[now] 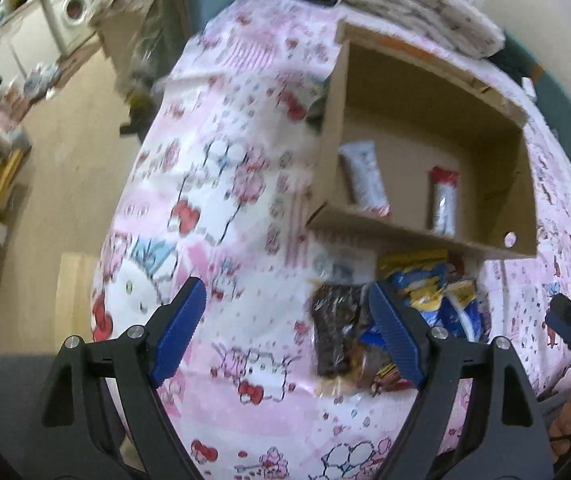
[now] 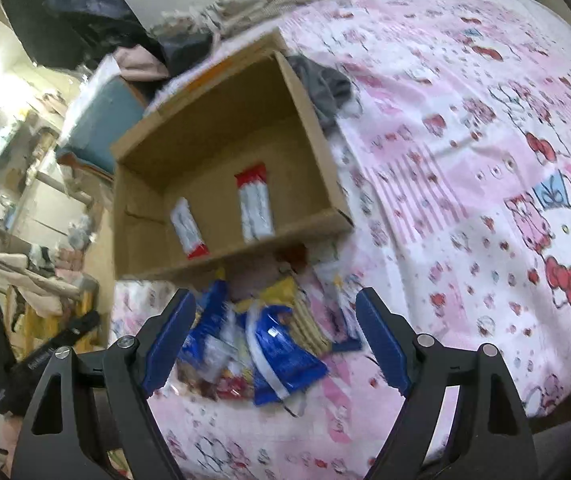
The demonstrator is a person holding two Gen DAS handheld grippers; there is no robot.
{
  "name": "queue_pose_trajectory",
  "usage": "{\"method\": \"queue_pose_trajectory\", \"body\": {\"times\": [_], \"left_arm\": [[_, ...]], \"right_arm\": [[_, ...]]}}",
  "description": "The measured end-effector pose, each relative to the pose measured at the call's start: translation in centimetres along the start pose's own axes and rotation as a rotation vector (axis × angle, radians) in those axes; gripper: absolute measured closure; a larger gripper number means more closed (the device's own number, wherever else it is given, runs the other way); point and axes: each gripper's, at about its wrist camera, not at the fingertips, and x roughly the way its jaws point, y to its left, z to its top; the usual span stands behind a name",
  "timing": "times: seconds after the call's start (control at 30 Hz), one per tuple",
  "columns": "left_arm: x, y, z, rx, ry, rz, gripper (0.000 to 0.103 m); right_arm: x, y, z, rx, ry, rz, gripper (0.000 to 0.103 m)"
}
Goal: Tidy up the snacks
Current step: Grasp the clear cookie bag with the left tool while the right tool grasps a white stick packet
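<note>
Snack pile (image 2: 253, 344) lies just before cardboard box (image 2: 317, 148).

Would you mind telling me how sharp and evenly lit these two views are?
Left wrist view: motion-blurred bedsheet and cardboard box, fisheye bending at the edges, gripper sharp. Right wrist view: snack pile smeared, bright glare at far left.

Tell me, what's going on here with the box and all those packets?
Someone is sorting snacks on a bed. Two white-and-red bars already lie in the cardboard box; a pile of snack packets waits in front of it. The left hand-held gripper and right hand-held gripper are both open, holding nothing.
</note>
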Motion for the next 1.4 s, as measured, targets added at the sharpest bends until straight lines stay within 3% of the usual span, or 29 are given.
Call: {"method": "queue_pose_trajectory", "body": {"times": [0.17, 0.43, 0.6, 0.77, 0.87, 0.97, 1.13, 1.23, 1.3, 1.33, 1.4], "left_arm": [[3.2, 0.3, -1.1, -0.067, 0.142, -0.043, 0.03], [9.0, -2.2, -2.9, 0.029, 0.269, 0.029, 0.031], [9.5, -3.2, -3.2, 0.061, 0.26, 0.058, 0.031], [8.5, -3.4, -3.5, 0.028, 0.256, 0.002, 0.031], [9.2, -3.6, -3.3, 0.04, 0.257, 0.047, 0.031], [9.8, -3.6, -2.7, -0.005, 0.251, 0.041, 0.031], [11.0, -6.4, -2.8, 0.088, 0.32, 0.036, 0.026], [11.1, -8.4, -3.7, 0.186, 0.293, 0.076, 0.021], [11.0, -8.5, -3.4, 0.184, 0.276, 0.069, 0.028], [11.0, -8.3, -3.2, 0.179, 0.268, 0.063, 0.039], [10.6, -7.3, -2.2, 0.167, 0.244, 0.048, 0.045]], "right_arm": [[0.8, -2.0, -0.4, 0.089, 0.058, -0.002, 0.018], [1.4, -2.2, -0.1, 0.128, 0.068, 0.018, 0.018], [2.2, -1.5, 0.0, 0.104, 0.086, 0.015, 0.018], [2.7, -1.3, 0.2, 0.098, 0.101, 0.016, 0.018], [2.9, -1.1, 0.2, 0.106, 0.106, 0.033, 0.018], [3.0, -0.4, 0.3, 0.088, 0.106, 0.037, 0.018], [3.0, -0.2, 0.3, 0.062, 0.099, 0.015, 0.018], [3.0, -0.5, 0.2, 0.074, 0.104, 0.018, 0.018], [3.0, -0.5, 0.3, 0.076, 0.102, 0.017, 0.019], [3.0, -0.4, 0.3, 0.074, 0.099, 0.016, 0.019], [2.9, -0.3, 0.3, 0.068, 0.096, 0.015, 0.018]]}}
